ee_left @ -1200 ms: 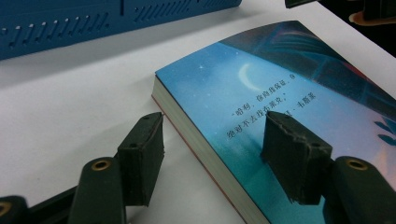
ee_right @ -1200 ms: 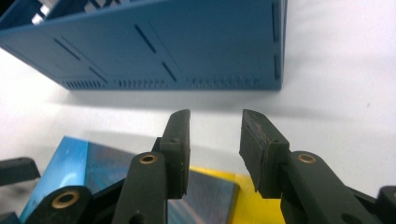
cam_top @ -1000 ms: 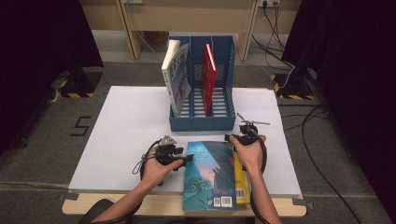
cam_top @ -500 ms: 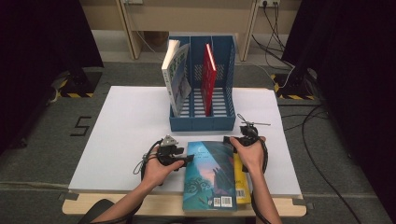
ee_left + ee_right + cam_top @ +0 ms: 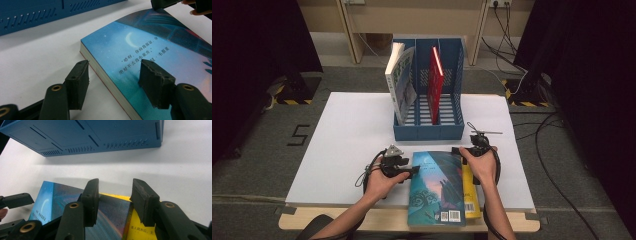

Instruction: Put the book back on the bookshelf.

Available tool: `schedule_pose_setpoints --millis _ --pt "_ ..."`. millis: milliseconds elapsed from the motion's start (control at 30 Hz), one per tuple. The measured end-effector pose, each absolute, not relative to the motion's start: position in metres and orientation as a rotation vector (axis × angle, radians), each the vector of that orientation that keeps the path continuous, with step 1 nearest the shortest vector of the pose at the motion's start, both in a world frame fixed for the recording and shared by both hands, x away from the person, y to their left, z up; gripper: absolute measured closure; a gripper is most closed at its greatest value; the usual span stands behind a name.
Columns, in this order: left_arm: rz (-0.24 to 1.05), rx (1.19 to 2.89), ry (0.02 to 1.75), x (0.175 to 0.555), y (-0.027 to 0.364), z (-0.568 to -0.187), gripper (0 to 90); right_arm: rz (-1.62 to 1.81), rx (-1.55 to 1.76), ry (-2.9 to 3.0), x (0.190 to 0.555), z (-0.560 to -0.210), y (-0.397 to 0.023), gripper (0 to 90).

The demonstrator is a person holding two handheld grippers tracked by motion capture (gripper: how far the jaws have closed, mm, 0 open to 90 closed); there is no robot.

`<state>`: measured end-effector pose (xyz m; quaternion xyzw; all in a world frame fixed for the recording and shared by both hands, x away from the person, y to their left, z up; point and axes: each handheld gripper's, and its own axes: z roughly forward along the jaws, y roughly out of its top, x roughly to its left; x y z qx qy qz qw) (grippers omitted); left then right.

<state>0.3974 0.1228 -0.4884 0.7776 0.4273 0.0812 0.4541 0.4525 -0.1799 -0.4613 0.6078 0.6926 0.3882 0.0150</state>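
Observation:
A blue book (image 5: 434, 190) lies flat on a yellow book (image 5: 469, 197) at the table's front edge. My left gripper (image 5: 414, 171) is at its left edge. In the left gripper view the gripper (image 5: 113, 85) is open, one jaw over the table, the other above the blue cover (image 5: 155, 47). My right gripper (image 5: 457, 150) is at the book's far right corner. Its jaws (image 5: 115, 200) have just been opening and stand apart over the blue cover's (image 5: 62, 202) right edge and the yellow book (image 5: 140, 230), pressing on neither.
A blue three-slot rack (image 5: 427, 131) stands behind the books on the white table (image 5: 347, 135). A white-and-green book (image 5: 401, 82) leans in its left slot and a red book (image 5: 435, 85) stands in the middle one. Cables trail on the floor at right.

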Motion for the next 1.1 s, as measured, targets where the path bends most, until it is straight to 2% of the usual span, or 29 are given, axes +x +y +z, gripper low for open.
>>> schedule_pose_setpoints --millis 400,567,833,967,1100 --pt "0.199 1.918 1.054 0.3974 0.123 -0.4888 40.1 1.27 1.93 2.144 0.4518 -0.4647 -0.1847 58.6" --pt "0.203 1.921 1.051 0.3972 0.1229 -0.4885 40.3 1.264 1.953 2.17 0.455 -0.4648 -0.1835 55.6" --pt "0.196 1.914 1.057 0.3973 0.1232 -0.4892 40.1 1.259 1.915 2.191 0.4539 -0.4627 -0.1896 58.2" --pt "0.198 1.92 1.051 0.3976 0.1228 -0.4888 40.2 1.255 1.925 2.193 0.4545 -0.4647 -0.1858 52.5" --pt "0.198 1.922 1.051 0.3975 0.1226 -0.4888 40.2 1.269 1.924 2.177 0.454 -0.4666 -0.1847 52.5"
